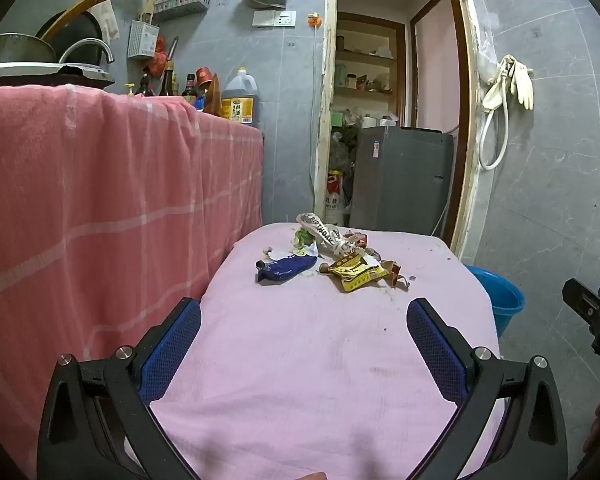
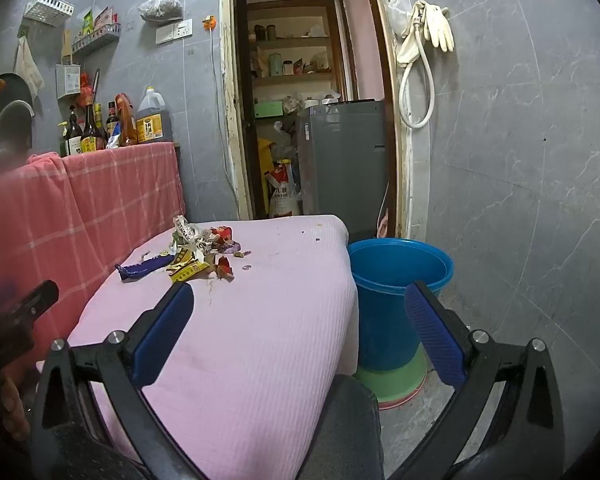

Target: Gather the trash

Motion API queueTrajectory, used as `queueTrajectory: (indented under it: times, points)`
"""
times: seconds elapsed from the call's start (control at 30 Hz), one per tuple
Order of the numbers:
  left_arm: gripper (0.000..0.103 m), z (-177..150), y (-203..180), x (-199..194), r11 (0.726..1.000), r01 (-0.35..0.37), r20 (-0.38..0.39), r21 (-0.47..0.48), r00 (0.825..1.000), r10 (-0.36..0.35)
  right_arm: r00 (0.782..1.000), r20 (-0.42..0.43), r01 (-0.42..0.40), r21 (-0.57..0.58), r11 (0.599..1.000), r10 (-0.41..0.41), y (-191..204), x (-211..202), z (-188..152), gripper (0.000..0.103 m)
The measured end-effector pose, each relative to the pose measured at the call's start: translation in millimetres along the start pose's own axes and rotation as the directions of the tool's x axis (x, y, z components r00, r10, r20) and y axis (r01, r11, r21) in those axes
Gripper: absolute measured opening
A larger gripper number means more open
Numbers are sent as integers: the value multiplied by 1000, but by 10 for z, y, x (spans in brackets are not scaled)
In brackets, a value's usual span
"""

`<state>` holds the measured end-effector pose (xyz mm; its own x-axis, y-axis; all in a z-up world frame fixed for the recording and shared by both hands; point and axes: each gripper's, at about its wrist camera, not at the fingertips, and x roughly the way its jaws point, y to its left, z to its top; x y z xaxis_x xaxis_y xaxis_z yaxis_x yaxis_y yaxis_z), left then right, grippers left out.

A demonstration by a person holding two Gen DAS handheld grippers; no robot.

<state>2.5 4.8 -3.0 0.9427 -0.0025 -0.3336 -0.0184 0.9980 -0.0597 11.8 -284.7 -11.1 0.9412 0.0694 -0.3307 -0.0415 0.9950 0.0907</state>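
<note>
Small heap of crumpled foil and plastic snack wrappers (image 1: 332,254) sitting at far end of pink cloth-covered table (image 1: 320,360), well apart from both claws. Flattened dark blue wrapper (image 1: 285,269) on heap's left edge, creased yellow printed packet (image 1: 356,271) toward the right, white lettered strip (image 2: 188,232) sticking up behind. Likely featherweight, limp, crinkly, slick on the film faces; no breakage risk. Best pinch probably across a folded edge or bunched middle, one piece per grab; tiny crumbs and scraps around heap likely too small for pads. Left gripper (image 1: 304,344) spread wide, empty, hovering over near table. Right gripper (image 2: 300,328) spread wide, empty, over table's right corner. Round blue plastic bucket (image 2: 400,264) on floor just beside table's right edge; visible interior looks empty, bottom hidden.
</note>
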Motion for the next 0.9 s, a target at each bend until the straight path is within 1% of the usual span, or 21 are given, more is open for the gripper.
queueTrajectory:
  times: [0.83, 0.87, 0.9]
  points:
    - [101, -30, 26, 39, 1000, 0, -8, -5, 1000, 0, 1000, -5, 2, -1, 1000, -2, 15, 21, -10, 103]
    - [101, -114, 6, 79, 1000, -1, -9, -5, 1000, 1, 1000, -4, 2, -1, 1000, -2, 15, 21, -12, 103]
    - [101, -121, 8, 82, 1000, 0, -10, -5, 1000, 0, 1000, -5, 2, -2, 1000, -2, 14, 23, -11, 103]
